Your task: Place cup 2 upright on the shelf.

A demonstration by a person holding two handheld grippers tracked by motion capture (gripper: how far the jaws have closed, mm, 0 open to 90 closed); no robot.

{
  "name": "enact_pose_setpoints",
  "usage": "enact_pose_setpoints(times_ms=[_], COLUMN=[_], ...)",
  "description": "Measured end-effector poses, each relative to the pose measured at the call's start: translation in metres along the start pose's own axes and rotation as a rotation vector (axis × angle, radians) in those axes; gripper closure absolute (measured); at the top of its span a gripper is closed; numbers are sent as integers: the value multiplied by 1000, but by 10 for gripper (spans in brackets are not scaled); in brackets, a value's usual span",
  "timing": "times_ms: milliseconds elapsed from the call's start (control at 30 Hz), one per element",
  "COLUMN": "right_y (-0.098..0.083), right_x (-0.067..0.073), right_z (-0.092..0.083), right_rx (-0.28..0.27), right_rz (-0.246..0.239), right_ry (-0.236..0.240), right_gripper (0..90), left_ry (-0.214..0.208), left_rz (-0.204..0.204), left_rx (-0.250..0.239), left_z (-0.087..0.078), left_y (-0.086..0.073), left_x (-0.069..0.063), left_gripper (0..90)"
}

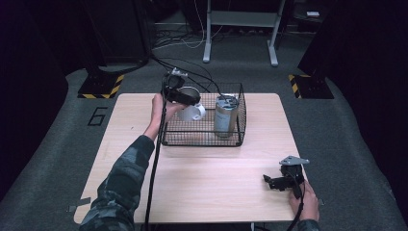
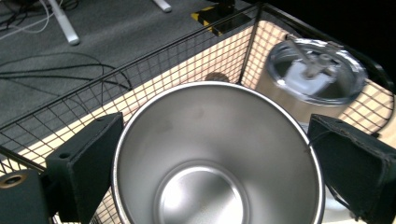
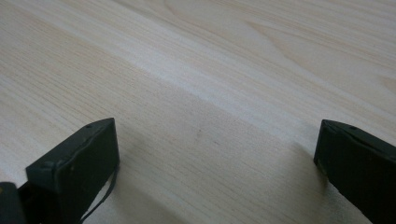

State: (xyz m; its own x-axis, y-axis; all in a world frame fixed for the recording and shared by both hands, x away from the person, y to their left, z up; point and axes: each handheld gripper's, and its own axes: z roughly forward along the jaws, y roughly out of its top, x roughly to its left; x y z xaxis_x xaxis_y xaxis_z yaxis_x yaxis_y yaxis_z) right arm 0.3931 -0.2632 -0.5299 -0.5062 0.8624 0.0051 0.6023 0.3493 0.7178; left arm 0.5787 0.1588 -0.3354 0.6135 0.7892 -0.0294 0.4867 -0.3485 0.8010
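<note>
Pale wooden table (image 1: 202, 178), black wire basket (image 1: 202, 137) apparently flat on it.

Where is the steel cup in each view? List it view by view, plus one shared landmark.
High view: steel cup over the wire basket's back-left corner.
Left gripper view: bottom centre, between the left tongs.
Right gripper view: bare tabletop instead.
Shared landmark: lidded tumbler in the basket.

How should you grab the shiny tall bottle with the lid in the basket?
From straight above, I think. The lidded steel tumbler stands upright in the wire basket, close to its right wall, so the mesh blocks a sideways reach. Close the jaws across its round body just under the lid, clear of the mug in the left gripper.
</note>
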Motion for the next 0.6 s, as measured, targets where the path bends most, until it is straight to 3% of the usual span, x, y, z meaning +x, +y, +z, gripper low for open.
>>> enact_pose_setpoints(times_ms=[367, 600], right_y=[0, 0], right_x=[0, -1], right_z=[0, 0], right_rx=[0, -2], right_rz=[0, -9], right_ry=[0, 0], right_gripper=[0, 0], left_ry=[45, 58], left_rz=[-45, -63], left_rx=[62, 93], left_z=[27, 43], left_y=[-9, -14], left_x=[16, 16], left_gripper=[65, 65])
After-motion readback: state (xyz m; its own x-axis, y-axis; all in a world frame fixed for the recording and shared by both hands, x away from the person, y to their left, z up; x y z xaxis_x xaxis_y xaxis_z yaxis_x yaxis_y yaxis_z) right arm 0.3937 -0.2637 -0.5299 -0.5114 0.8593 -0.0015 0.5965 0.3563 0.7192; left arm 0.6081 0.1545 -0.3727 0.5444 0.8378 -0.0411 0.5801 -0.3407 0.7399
